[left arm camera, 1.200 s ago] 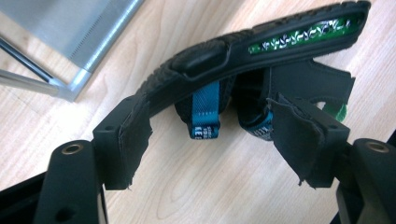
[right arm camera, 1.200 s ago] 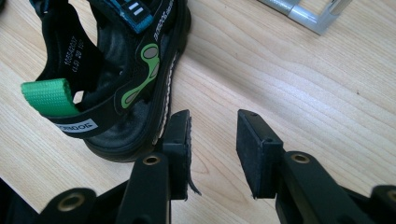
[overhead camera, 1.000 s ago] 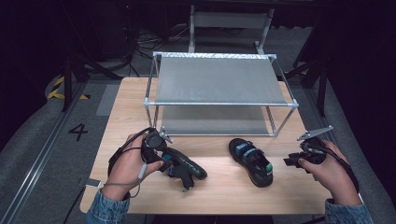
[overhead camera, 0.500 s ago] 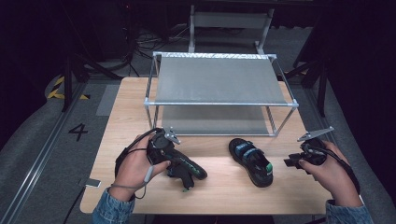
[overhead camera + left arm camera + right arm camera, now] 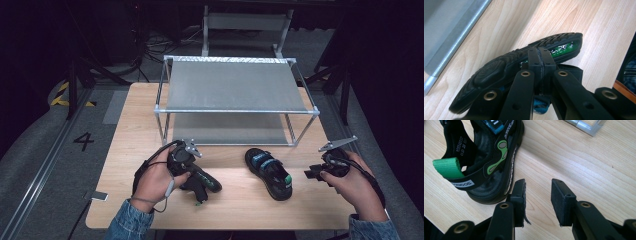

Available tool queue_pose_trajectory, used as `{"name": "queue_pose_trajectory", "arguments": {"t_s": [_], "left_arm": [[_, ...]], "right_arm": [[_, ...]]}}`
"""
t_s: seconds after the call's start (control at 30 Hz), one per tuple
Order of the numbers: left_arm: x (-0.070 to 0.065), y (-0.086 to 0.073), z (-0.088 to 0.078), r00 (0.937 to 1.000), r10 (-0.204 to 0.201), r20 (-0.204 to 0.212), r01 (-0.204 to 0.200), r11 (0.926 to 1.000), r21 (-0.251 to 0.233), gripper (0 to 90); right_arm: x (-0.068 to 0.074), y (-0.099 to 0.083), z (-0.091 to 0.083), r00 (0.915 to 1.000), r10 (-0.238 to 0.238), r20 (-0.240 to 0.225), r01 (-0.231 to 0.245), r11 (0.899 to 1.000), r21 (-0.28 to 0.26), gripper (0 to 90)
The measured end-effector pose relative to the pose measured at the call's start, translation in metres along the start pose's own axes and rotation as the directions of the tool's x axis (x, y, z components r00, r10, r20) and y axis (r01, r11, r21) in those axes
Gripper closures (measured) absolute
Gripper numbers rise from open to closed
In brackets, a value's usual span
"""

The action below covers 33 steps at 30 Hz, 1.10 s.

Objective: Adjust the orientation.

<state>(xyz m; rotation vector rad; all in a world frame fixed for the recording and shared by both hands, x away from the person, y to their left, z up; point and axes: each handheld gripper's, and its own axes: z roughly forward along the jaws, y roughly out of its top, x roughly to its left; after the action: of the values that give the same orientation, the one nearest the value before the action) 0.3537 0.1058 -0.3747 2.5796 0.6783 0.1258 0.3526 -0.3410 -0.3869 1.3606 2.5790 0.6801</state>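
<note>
Pale wood makes up the tabletop, and on it stand a two-tier metal rack with grey shelves and two black sandals with green trim. The left-hand sandal lies on its side near the front edge, just in front of the rack's lower shelf; in the left gripper view its ridged black sole faces the camera with a strip of green showing along the edge. The left gripper sits right over this sandal, its jaws having just been closing: the two pads now meet face to face (no gap shows between them) in front of the sole. Whether any strap or edge of the sandal is pinched between them cannot be told, since the pads hide that spot. The person's left hand wraps the gripper's body, a denim cuff showing at the wrist.

The second sandal rests upright on its sole to the right of the first, well apart from it, its green heel loop and a white label visible in the right gripper view. The right gripper hovers just beside that sandal's heel, jaws partly apart with only bare wood between them, holding nothing. One pad stands close to the sandal's sole edge without clear contact.
</note>
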Motion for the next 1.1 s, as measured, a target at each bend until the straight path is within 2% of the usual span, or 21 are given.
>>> {"name": "queue_pose_trajectory", "arguments": {"t_s": [0.03, 0.2, 0.27, 0.4, 0.53, 0.83, 1.1], "left_arm": [[0.000, 0.000, 0.003, 1.0000, 0.004, 0.001, -0.004, 1.0000, -0.008, 90.0], [0.003, 0.001, 0.010, 1.0000, -0.005, -0.001, 0.005, 0.9999, 0.013, 90.0], [0.004, 0.002, 0.014, 0.9999, 0.002, -0.010, -0.002, 0.9997, 0.025, 90.0], [0.004, 0.007, 0.017, 0.9999, 0.015, -0.004, -0.015, 0.9997, 0.021, 90.0], [0.003, 0.014, 0.019, 0.9992, 0.033, -0.024, -0.033, 0.9991, 0.027, 90.0], [0.004, 0.035, 0.026, 0.9933, 0.083, -0.080, -0.081, 0.9962, 0.033, 90.0], [0.013, 0.053, 0.040, 0.9917, 0.075, -0.105, -0.074, 0.9971, 0.016, 89.4]], "right_arm": [[0.000, 0.000, 0.000, 1.0000, 0.000, -0.001, 0.000, 1.000, -0.001, 65.6], [0.002, 0.000, 0.000, 1.0000, -0.004, -0.001, 0.004, 1.000, 0.001, 65.5], [0.001, -0.001, 0.001, 1.0000, -0.002, 0.001, 0.002, 1.000, 0.001, 65.5], [0.001, -0.004, 0.000, 1.0000, 0.002, 0.007, -0.002, 1.000, 0.001, 65.5], [0.000, -0.010, -0.003, 0.9998, 0.013, 0.014, -0.013, 1.000, 0.003, 65.4], [-0.003, -0.030, -0.012, 0.9976, 0.058, 0.038, -0.058, 0.998, -0.001, 65.1], [-0.006, -0.056, -0.022, 0.9918, 0.107, 0.070, -0.107, 0.994, -0.001, 64.6]]}}
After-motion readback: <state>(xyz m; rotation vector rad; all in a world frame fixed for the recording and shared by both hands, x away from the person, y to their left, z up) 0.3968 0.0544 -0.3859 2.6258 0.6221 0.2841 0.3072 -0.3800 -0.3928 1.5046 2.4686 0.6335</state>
